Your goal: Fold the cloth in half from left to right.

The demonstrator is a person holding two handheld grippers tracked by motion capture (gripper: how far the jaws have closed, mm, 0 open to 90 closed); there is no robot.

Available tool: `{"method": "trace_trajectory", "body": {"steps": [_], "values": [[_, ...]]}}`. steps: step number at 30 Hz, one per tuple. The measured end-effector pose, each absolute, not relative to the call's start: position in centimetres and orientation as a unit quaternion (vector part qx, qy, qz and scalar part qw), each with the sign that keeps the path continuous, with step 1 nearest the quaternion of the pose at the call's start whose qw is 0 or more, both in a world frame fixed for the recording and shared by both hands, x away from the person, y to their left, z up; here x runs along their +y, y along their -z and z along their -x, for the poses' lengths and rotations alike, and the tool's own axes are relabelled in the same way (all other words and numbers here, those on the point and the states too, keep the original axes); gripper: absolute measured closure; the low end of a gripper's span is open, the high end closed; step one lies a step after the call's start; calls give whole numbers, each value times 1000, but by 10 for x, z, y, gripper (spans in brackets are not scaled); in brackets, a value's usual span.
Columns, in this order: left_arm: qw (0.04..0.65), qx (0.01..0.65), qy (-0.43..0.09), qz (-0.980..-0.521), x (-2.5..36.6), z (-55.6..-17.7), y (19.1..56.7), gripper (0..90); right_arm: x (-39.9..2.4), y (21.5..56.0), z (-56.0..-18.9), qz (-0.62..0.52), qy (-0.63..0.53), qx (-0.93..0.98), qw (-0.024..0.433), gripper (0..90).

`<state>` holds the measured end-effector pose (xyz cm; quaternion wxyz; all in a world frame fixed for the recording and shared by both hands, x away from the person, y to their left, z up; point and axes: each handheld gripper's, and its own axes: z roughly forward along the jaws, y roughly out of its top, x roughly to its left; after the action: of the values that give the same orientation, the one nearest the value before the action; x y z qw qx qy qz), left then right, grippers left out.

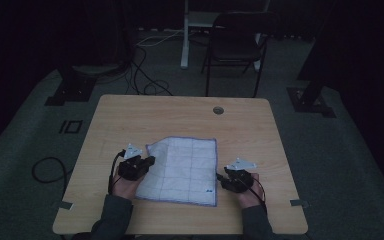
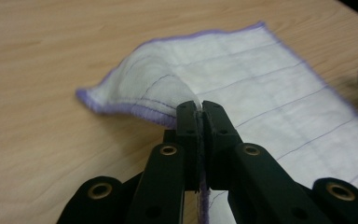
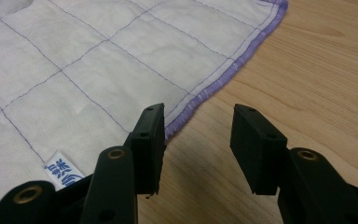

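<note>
Cloth (image 1: 182,170) lies mostly flat mid-desk; left tool (image 2: 199,109) is clenched on its raised edge, right tool (image 3: 198,135) released, folding barely begun.

Cloth (image 1: 182,170) on table (image 1: 130,115) (between claws)

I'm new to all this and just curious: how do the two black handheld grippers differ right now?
The left gripper has its fingers shut on the purple-hemmed edge of the white quilted cloth; the right gripper stands open and holds nothing. The left one lifts the cloth's edge into a raised fold, whereas the right one waits beside the hem, which lies flat on the light wooden table. Both have black fingers and point toward the cloth.
</note>
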<state>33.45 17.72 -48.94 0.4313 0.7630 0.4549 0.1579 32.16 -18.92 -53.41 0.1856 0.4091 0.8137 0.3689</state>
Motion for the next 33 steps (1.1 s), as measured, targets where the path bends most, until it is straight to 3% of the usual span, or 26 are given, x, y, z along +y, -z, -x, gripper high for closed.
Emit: {"method": "trace_trajectory", "body": {"steps": [15,33], "values": [[457,401,-144,-781,146,-336,462,867,-191,535,-323,-412,-369,812,185,553],[464,372,-119,-795,109,-341,463,868,-192,535,-324,-414,-369,811,188,559]]}}
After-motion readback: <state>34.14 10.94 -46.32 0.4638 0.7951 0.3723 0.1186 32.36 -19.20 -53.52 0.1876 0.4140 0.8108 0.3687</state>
